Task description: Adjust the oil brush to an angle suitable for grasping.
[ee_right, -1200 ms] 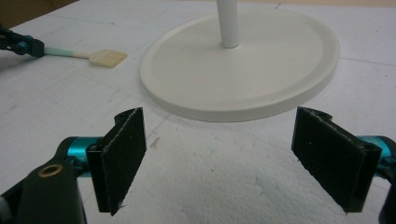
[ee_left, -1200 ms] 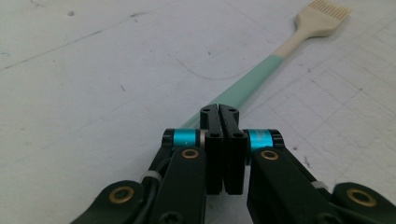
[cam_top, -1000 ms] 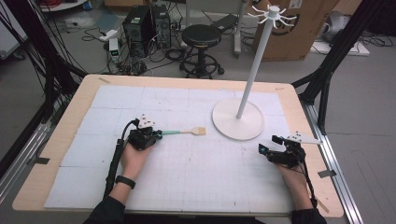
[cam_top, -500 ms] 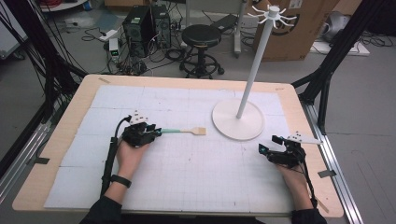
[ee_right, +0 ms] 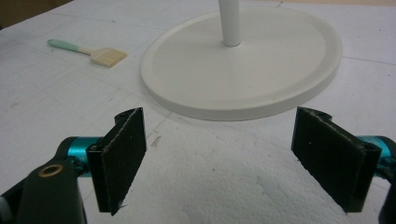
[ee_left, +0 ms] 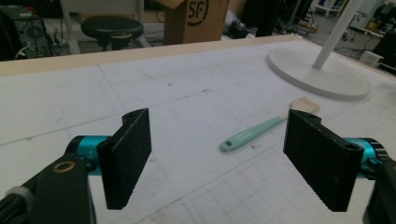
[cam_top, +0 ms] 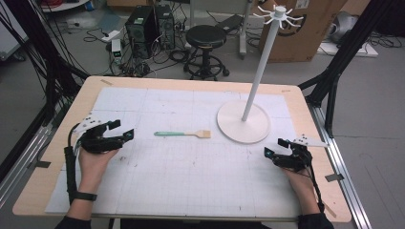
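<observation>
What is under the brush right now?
The brush lies flat on the white gridded mat, apart from the stand base. Nothing shows beneath it; the strip of mat directly under it is covered.

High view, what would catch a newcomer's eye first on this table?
First the tall white hook stand on its round base, upright at the far right of the table. Then the small pastry brush with a mint-green handle and pale bristles, lying flat mid-table, left of the base and apart from it. The left gripper and right gripper rest near opposite edges, both open and holding nothing.
</observation>
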`<state>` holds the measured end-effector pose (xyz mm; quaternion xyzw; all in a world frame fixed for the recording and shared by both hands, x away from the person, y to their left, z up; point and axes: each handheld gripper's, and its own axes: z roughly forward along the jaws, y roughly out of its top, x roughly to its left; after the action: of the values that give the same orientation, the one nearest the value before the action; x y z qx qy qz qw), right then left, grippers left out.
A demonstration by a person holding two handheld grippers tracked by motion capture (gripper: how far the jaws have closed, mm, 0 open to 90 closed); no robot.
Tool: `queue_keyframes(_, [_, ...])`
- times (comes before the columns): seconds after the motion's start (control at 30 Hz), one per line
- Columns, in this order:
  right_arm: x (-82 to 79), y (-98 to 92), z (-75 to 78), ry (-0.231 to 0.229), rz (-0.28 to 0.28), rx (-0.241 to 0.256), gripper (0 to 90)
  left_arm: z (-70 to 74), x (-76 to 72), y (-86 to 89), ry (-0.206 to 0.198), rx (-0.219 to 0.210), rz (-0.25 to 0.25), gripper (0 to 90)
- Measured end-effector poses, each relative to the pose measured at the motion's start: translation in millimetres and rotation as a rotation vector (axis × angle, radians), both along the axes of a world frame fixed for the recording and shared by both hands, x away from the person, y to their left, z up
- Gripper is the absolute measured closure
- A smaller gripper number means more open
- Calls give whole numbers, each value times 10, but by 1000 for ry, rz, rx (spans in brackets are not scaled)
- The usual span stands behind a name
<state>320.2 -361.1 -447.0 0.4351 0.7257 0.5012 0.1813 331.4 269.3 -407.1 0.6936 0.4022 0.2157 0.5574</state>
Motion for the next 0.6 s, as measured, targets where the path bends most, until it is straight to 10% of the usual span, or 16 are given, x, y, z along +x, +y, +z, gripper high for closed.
queue_keyframes(0.6, [11, 8, 0, 11, 5, -5, 173, -132, -157, 542, -65, 7, -20, 208])
